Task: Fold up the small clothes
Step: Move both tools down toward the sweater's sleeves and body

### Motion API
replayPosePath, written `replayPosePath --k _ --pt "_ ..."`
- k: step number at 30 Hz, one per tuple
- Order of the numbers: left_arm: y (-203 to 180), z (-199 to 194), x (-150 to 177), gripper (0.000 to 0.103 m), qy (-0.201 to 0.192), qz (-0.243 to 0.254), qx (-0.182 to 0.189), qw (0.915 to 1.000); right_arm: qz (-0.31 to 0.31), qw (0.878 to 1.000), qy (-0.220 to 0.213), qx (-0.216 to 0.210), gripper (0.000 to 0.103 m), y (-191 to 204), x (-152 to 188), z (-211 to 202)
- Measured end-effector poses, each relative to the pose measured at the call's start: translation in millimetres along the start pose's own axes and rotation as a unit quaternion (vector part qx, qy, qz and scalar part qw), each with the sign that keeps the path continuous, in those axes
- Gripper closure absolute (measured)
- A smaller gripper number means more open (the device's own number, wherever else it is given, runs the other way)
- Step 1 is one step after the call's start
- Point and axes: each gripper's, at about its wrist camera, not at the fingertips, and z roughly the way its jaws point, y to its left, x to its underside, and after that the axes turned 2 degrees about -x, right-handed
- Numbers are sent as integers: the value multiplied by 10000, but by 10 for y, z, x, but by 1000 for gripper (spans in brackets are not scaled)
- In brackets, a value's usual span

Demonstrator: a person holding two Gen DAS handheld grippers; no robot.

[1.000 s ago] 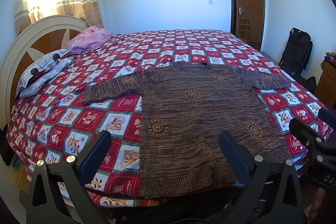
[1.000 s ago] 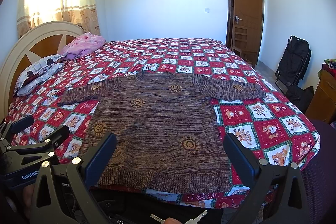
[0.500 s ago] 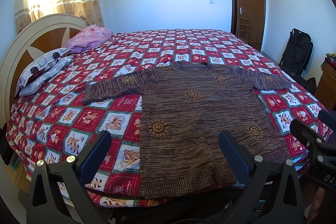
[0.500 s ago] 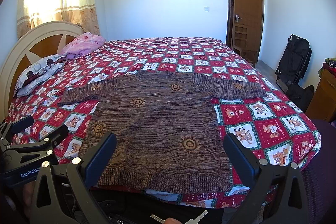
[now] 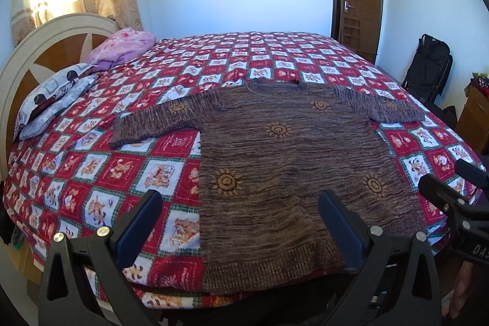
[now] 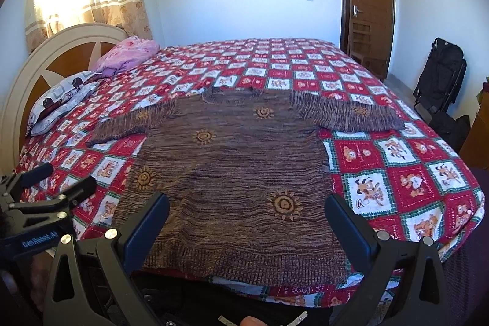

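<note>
Sweater: flat on bed, hem at near edge, neck toward far edge, sleeves out sideways.
Left gripper: spread wide, empty, above hem.
Right gripper: spread wide, empty.
Left view only: right gripper's tips at right edge.
Right view only: left gripper's tips at left edge.

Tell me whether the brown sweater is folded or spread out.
Spread out. The sweater lies flat on the bed, both sleeves stretched sideways, hem at the near edge, no fold visible.
</note>
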Motion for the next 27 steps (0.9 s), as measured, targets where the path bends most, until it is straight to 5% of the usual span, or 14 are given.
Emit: replayPosePath --k 8,13,27 --pt "11 303 -230 0 124 797 309 9963 6 9998 208 -79 1 -413 -95 480" --pt "3 705 -415 0 13 1289 -143 9916 329 9987 366 102 1 -900 -180 872" --pt "-122 2046 -999 0 525 763 6 9957 1698 9755 391 1346 1 -2809 -700 1689"
